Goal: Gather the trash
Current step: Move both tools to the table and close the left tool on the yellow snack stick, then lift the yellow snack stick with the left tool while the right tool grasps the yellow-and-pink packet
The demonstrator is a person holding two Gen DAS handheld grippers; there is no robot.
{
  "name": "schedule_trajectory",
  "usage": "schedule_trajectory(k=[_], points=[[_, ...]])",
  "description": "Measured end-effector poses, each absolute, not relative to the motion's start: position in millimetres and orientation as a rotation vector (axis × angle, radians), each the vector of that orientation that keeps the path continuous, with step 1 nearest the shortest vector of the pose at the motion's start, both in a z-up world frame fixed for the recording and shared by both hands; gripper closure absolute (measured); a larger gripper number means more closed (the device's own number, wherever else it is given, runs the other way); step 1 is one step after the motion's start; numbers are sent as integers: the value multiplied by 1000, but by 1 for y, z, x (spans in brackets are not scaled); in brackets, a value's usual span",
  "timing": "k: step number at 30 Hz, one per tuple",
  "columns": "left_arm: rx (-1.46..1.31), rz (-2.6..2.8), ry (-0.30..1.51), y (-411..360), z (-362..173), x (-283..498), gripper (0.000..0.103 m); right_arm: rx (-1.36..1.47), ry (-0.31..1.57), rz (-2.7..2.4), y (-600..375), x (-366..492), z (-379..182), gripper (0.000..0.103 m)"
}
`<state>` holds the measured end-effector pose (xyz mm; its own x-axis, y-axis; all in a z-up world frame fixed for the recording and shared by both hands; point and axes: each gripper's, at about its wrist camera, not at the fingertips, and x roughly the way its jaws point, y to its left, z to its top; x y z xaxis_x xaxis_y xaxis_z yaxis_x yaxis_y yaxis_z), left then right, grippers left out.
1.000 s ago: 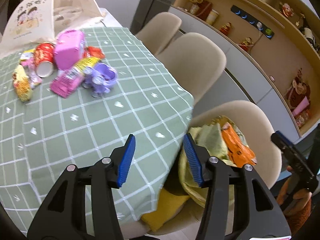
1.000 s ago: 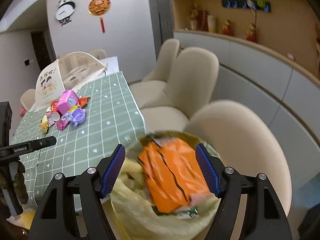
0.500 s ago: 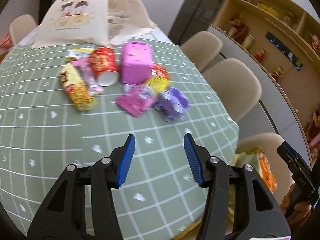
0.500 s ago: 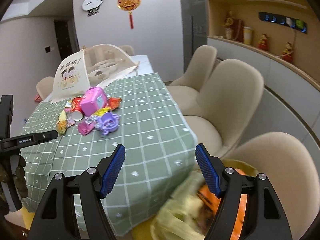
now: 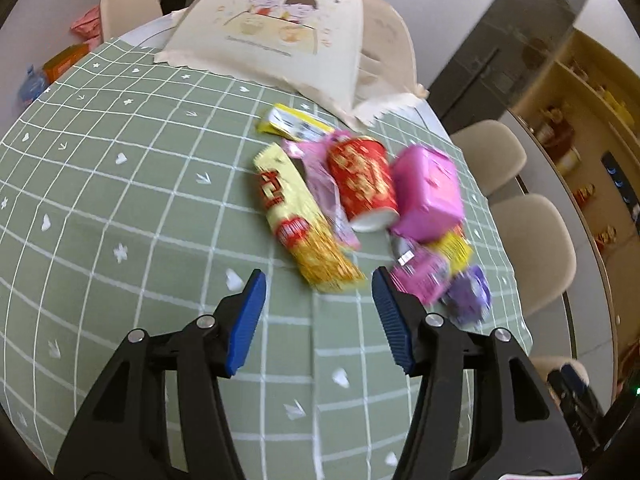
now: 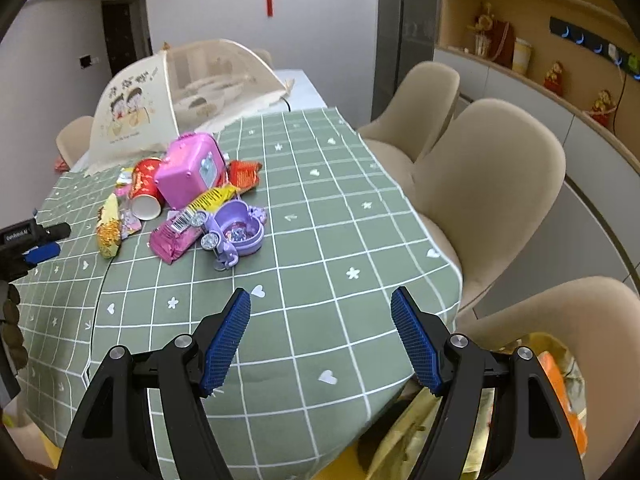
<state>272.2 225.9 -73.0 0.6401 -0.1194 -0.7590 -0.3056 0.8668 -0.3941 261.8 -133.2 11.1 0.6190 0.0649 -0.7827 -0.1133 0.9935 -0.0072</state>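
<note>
A pile of trash lies on the green checked tablecloth (image 5: 120, 208): a long yellow snack packet (image 5: 300, 220), a red paper cup (image 5: 362, 182) on its side, pink wrappers (image 5: 420, 276), a pink toy case (image 5: 428, 192) and a purple toy (image 5: 470, 294). My left gripper (image 5: 318, 292) is open and empty, just short of the yellow packet. My right gripper (image 6: 320, 312) is open and empty over the table's near edge, well short of the pile (image 6: 188, 200). A yellow trash bag (image 6: 556, 396) holding an orange wrapper sits on the chair at lower right.
A beige mesh food cover (image 5: 288, 28) stands behind the pile, also seen in the right wrist view (image 6: 180, 92). Beige chairs (image 6: 488, 184) line the table's right side. Shelves with ornaments (image 6: 560, 72) run along the right wall. The left gripper shows at the left (image 6: 36, 240).
My left gripper swung from the chair with the bag to the table and closed in on the trash pile. My right gripper rose from over the bag and now faces the table.
</note>
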Motion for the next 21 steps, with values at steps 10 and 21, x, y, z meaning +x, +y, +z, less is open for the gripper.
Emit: schedule_trajectory(k=[10, 21], points=[[-550, 223, 960, 252, -106, 351, 50, -192, 882, 157, -103, 269, 11, 34], [-461, 56, 1002, 239, -105, 346, 93, -118, 937, 252, -86, 296, -3, 34]])
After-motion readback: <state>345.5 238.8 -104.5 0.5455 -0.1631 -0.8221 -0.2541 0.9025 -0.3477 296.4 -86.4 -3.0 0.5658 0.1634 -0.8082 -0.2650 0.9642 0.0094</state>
